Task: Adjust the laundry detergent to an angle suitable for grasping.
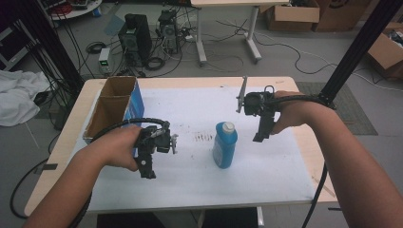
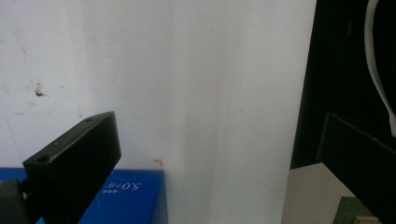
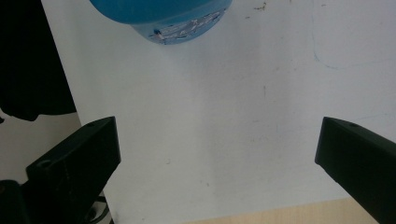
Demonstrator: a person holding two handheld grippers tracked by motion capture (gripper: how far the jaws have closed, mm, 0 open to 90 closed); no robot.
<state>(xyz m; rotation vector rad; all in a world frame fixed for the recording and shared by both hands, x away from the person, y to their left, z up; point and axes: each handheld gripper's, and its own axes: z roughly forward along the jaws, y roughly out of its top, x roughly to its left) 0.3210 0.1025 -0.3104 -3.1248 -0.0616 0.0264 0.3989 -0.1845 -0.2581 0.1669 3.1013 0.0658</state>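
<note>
Nearest the person, two forearms come in over a white sheet (image 1: 190, 180) that covers most of the table (image 1: 62, 156). The left gripper (image 1: 146, 168) hangs over the near-left part of the sheet, just beside a blue cardboard box (image 1: 114, 107); the right gripper (image 1: 259, 135) hangs over the right part, a little farther back. Between them, one blue bottle (image 1: 225, 145) with a white cap stands upright on the sheet, apart from both grippers.

The left gripper view shows what the high view cannot: its two black jaws stand wide apart with nothing between them, bare white sheet below, and a corner of the blue box (image 2: 135, 196) with white print at the near edge. The right gripper view likewise shows both jaws spread wide and empty, with the base of the blue bottle (image 3: 163, 16) at the top edge and the sheet's edge over the wood.

The box is open at the top with two compartments; what lies inside cannot be told. Beyond the table, the floor holds cables, two dark computer cases and several cardboard boxes.
</note>
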